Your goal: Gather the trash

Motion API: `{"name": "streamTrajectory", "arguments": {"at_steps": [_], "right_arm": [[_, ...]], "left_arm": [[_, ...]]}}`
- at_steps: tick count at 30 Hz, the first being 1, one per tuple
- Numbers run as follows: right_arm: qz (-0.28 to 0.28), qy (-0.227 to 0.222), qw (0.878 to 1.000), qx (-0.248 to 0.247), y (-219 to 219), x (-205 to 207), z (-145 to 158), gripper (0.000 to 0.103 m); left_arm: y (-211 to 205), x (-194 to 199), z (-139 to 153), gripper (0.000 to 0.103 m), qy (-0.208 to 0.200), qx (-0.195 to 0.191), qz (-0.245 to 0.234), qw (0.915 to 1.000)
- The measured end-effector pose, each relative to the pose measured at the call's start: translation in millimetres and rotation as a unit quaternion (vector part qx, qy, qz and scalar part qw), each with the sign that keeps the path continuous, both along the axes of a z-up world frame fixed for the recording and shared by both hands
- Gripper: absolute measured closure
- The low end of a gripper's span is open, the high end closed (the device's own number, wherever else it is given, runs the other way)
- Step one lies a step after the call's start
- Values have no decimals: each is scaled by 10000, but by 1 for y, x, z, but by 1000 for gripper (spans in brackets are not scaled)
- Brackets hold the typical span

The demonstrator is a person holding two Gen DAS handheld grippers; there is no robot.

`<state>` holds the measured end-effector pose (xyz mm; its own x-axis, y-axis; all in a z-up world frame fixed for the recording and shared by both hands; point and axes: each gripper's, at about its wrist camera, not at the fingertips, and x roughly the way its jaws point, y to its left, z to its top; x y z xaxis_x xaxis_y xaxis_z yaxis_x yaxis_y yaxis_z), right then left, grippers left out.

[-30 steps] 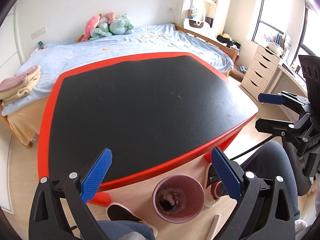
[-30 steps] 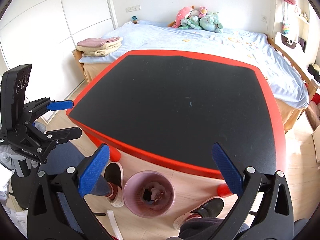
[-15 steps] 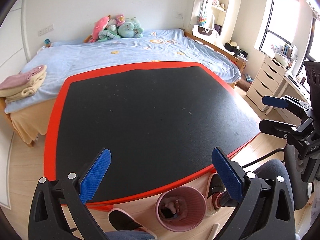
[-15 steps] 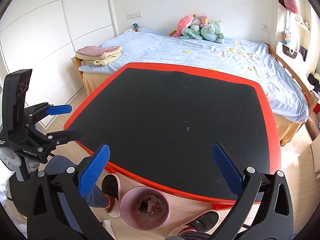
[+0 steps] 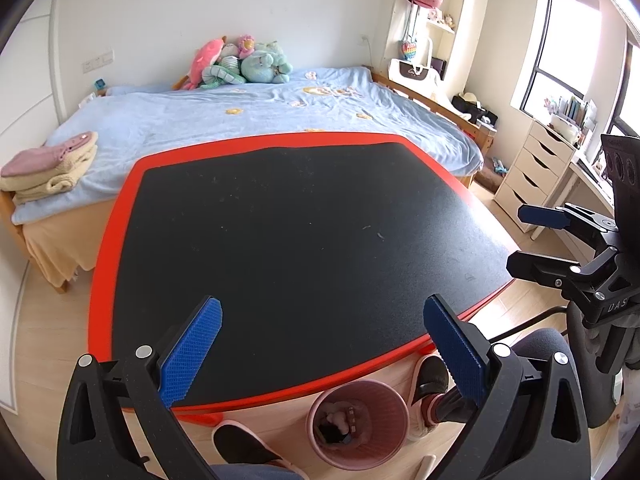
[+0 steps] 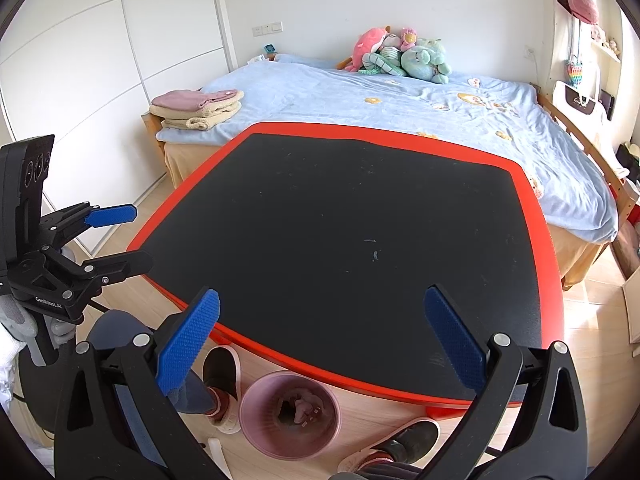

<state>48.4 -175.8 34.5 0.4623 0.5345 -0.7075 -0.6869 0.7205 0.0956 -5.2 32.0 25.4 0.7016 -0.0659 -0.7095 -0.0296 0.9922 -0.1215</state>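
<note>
Right gripper is wide open w/ nothing in it, over black table w/ red rim. Pink bin w/ trash sits on floor below, btwn two shoes.

The round pink ribbed plastic waste bin stands on the floor partly tucked under the near edge of the black red-rimmed worktop, and the crumpled scraps inside it are too small and shadowed to name (something pale and something dark, no more). The person's dark slip-on shoes are half hidden by the worktop edge and by the black gripper arms. A white stick-like object on the floor is cut off behind the gripper frame. The shelf items at upper right are too small to identify.
</note>
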Motion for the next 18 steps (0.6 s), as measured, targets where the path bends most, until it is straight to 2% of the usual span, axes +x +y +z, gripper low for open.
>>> {"name": "streamTrajectory", "arguments": {"at_steps": [18], "right_arm": [[-6,3,10000,-6,1,0,0,3]], "left_arm": [[-2,1,0,6,40,34,-9,10000]]}}
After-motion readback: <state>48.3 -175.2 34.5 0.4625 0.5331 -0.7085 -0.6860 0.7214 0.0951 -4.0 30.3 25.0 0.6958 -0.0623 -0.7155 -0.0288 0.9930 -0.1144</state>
